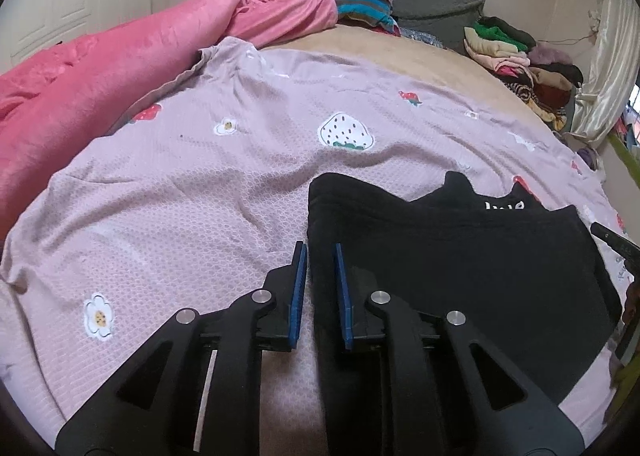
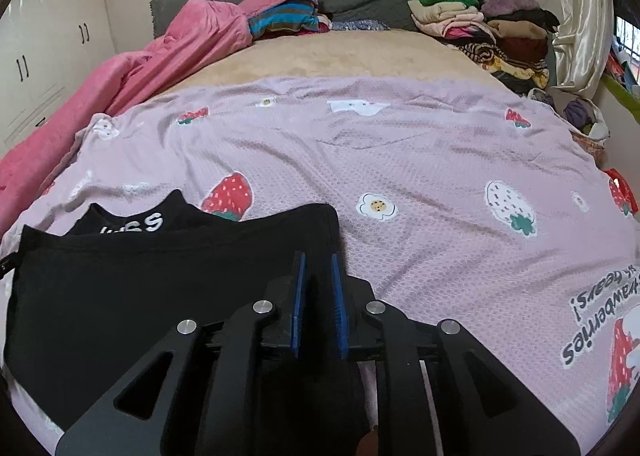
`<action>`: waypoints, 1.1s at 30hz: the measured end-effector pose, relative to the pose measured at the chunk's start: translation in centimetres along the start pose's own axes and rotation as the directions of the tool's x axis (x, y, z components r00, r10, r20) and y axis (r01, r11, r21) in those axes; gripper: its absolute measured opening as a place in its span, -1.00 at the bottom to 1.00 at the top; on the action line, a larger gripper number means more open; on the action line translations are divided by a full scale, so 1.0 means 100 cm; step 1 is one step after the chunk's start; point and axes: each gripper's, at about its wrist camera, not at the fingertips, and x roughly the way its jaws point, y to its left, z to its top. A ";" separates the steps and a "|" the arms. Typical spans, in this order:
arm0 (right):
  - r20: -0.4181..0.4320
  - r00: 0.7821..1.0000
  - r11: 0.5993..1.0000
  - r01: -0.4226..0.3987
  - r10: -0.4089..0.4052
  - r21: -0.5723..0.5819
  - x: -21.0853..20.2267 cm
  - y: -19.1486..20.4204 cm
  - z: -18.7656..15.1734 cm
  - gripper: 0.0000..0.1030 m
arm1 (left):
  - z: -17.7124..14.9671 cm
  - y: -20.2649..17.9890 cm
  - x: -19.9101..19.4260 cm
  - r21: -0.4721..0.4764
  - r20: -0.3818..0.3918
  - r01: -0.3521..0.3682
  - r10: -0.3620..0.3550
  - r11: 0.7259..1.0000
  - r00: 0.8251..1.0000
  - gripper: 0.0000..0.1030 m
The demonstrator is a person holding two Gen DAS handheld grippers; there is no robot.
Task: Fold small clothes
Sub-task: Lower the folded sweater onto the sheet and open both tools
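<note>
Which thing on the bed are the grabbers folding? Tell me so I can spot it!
Find the lilac strawberry-print blanket spread over the bed. At its near edge, by both grippers, lies a black garment folded flat. It is the only black piece there, with white letters peeking out near its top.

- Black garment (image 1: 460, 268): white lettering (image 1: 505, 205) near its collar is showing only partly, a fold covering the lower half; unreadable. Near edge is lying hidden under the left tongs (image 1: 321, 256).
- Same lettering in the right wrist view: "…SS" is reading, the start obscured.
- Right tongs (image 2: 318, 264): whether cloth is sitting between the fingers cannot be told.
- Clothes pile (image 2: 492, 32), 1 o'clock: items are blurring together.
</note>
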 end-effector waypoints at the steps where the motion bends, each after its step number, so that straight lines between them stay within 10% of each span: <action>1: -0.001 1.000 1.000 0.000 0.000 -0.003 -0.003 0.000 -0.001 -0.68 | 0.000 0.000 -0.003 0.000 -0.001 -0.006 0.006 1.000 1.000 -0.81; 9: -0.004 0.998 0.997 -0.062 0.062 -0.036 -0.040 0.007 -0.016 -0.41 | -0.008 -0.007 -0.032 0.017 0.009 -0.005 0.005 1.000 1.000 -0.43; 33: -0.089 0.986 0.975 -0.157 0.145 -0.154 -0.082 0.047 -0.077 -0.28 | -0.075 -0.064 -0.067 0.118 -0.098 0.036 -0.024 0.992 0.995 -0.15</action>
